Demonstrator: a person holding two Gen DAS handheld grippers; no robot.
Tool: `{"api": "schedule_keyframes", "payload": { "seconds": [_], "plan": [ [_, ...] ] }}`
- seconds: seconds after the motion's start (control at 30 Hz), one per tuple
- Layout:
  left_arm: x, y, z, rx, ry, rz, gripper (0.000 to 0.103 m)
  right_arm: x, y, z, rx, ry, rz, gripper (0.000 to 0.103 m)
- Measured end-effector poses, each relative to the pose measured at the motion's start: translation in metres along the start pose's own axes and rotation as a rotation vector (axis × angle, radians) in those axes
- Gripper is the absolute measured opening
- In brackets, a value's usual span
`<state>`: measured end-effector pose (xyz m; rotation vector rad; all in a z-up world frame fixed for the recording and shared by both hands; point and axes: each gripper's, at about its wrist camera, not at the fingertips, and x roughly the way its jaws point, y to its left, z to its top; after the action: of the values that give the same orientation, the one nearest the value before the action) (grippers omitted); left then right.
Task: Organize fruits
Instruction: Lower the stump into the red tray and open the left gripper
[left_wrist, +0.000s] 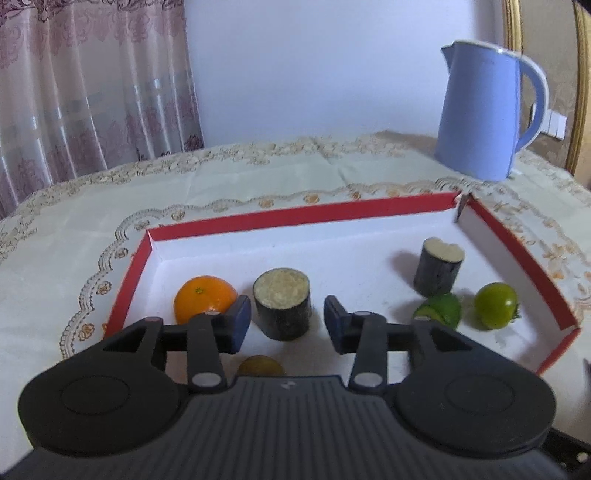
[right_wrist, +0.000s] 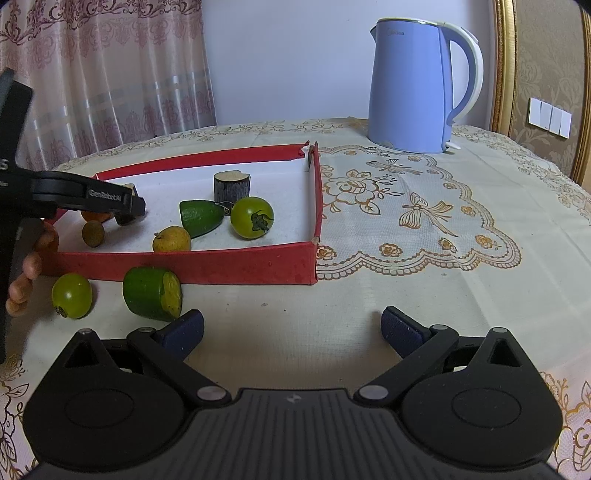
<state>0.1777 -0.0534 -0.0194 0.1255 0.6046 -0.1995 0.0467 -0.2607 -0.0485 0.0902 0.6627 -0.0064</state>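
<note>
A red box (left_wrist: 306, 214) with a white floor holds an orange (left_wrist: 205, 299), two dark cut stalk pieces (left_wrist: 282, 302) (left_wrist: 439, 271), a green fruit piece (left_wrist: 439, 310), a green tomato (left_wrist: 495, 304) and a small brown fruit (left_wrist: 260, 365). My left gripper (left_wrist: 287, 312) is open inside the box; the near stalk piece stands between its pads with gaps on both sides. The right wrist view shows the left gripper (right_wrist: 127, 208) from the side. My right gripper (right_wrist: 293, 325) is wide open over the cloth, holding nothing. A cut green fruit (right_wrist: 153, 293) and another green tomato (right_wrist: 72, 295) lie outside the box's front wall (right_wrist: 184, 266).
A blue kettle (right_wrist: 417, 88) stands at the back of the table, right of the box. A hand (right_wrist: 26, 273) holds the left gripper at the left edge. Two small round yellow-brown fruits (right_wrist: 171, 239) (right_wrist: 93, 232) sit near the box's front wall. Patterned cloth (right_wrist: 424, 221) stretches right of the box.
</note>
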Motion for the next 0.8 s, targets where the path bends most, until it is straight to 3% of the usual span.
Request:
{"api": "schedule_keyframes", "payload": {
  "seconds": [0.03, 0.1, 0.23, 0.47, 0.53, 0.8],
  "plan": [
    [-0.006, 0.001, -0.001, -0.001, -0.013, 0.001, 0.047, 0.0, 0.0, 0.0, 0.0, 0.0, 0.0, 0.103],
    [-0.023, 0.005, -0.004, -0.011, -0.05, 0.015, 0.063, 0.0, 0.0, 0.0, 0.0, 0.0, 0.0, 0.103],
    [-0.067, 0.018, -0.018, -0.011, -0.137, 0.042, 0.075, 0.0, 0.0, 0.0, 0.0, 0.0, 0.0, 0.103],
    [-0.11, 0.045, -0.064, -0.079, -0.077, 0.014, 0.078, 0.0, 0.0, 0.0, 0.0, 0.0, 0.0, 0.103],
    [-0.111, 0.052, -0.074, -0.116, -0.037, -0.003, 0.078, 0.0, 0.0, 0.0, -0.001, 0.001, -0.001, 0.103],
    [-0.098, 0.067, -0.093, -0.157, 0.045, 0.053, 0.079, 0.0, 0.0, 0.0, 0.0, 0.001, 0.0, 0.103]
  ]
}}
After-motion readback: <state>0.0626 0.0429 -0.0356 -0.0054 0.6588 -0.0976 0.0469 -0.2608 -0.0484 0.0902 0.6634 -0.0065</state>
